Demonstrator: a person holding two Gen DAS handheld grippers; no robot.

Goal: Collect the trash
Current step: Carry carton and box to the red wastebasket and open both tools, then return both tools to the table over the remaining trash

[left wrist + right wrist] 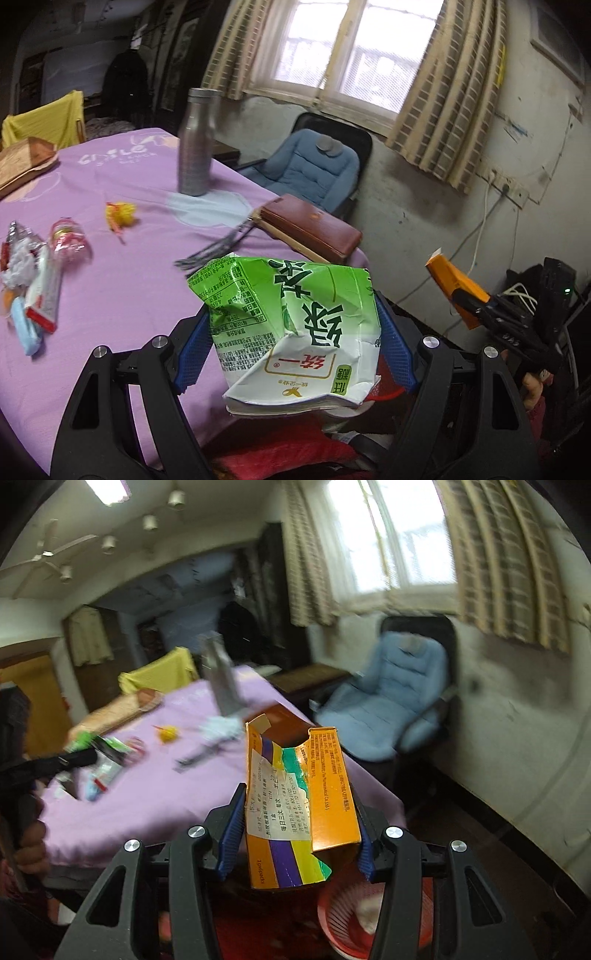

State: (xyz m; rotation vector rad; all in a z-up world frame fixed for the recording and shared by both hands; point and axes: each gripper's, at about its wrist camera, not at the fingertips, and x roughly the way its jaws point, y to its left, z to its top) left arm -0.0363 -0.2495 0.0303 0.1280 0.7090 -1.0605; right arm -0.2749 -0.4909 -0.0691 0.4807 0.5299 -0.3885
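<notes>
My left gripper [291,306] is shut on a crushed green and white drink carton [295,332], held between its blue pads above the near edge of the purple-covered table [122,288]. My right gripper [297,794] is shut on an opened orange box [295,812] with purple, yellow and green stripes. The left wrist view shows that orange box [448,284] off the table's right side, in the right gripper [476,306]. A red slatted basket [332,923] stands on the floor just below the orange box. More trash lies on the table: wrappers [29,280], a crushed plastic bottle [70,240], a yellow scrap [120,216].
On the table stand a metal bottle [195,144], a red-brown book [314,229] and a dark comb-like object [218,251]. A blue padded chair [314,166] sits under the window. A person's hand [33,845] shows at the left edge.
</notes>
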